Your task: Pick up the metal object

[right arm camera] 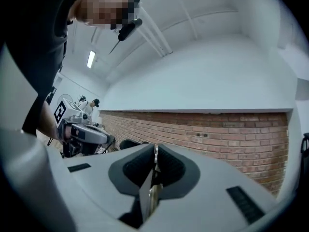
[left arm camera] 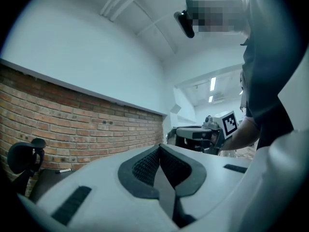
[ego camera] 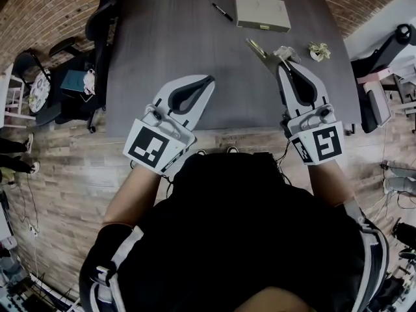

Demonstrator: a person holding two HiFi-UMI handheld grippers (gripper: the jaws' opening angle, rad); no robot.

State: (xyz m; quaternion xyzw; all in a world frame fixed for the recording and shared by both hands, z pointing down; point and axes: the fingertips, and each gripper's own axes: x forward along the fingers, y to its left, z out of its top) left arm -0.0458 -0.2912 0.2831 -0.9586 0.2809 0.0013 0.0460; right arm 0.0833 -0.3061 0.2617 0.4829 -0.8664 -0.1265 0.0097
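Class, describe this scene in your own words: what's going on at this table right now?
A person stands at a dark table with tongs in each hand. The right tongs are closed on a thin metal object, which sticks out past their tips over the table's far right part. The left tongs are shut with nothing in them, held near the table's front edge. A flat box and a pen lie farther back.

A dark grey table (ego camera: 195, 44) is shown above a floor (ego camera: 65, 174) patterned in brown wood planks. The left gripper (ego camera: 209, 80) and right gripper (ego camera: 284, 64) are pale grey, lined with black pads (left arm camera: 143, 168) and marked with black-and-white squares. The metal object (ego camera: 260, 51) is silvery yellow. A beige box (ego camera: 262, 12), a black pen (ego camera: 221, 12) and a red-brown brick wall (left arm camera: 72, 124) are seen.
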